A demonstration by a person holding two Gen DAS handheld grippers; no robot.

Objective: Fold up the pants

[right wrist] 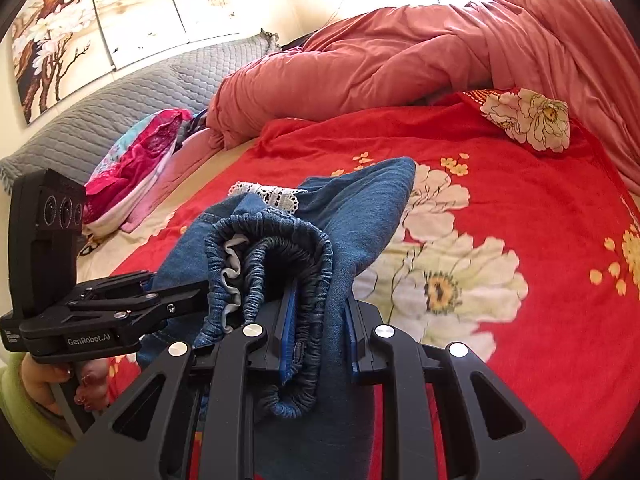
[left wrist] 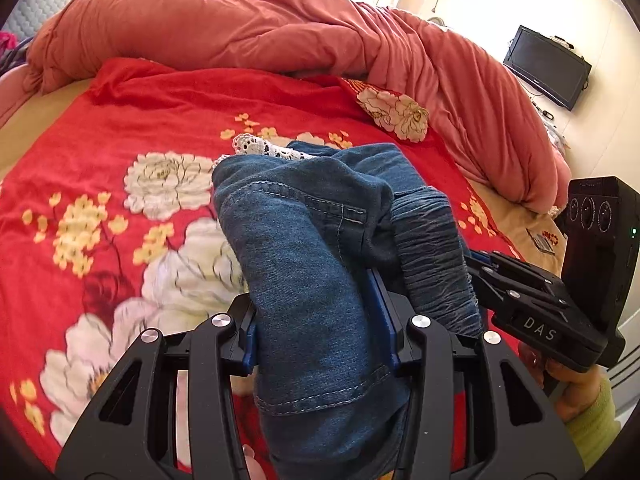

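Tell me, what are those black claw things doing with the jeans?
A person is folding a pair of blue denim pants over a bed, with a handheld gripper in each hand. The left gripper is clamped on a bunched denim part, and the right gripper pinches the stretchy elastic waistband next to it. The pants are gathered up between the two grippers, above the red flowered bedspread. White lace trim shows at their far end. A salmon-pink duvet is heaped behind.
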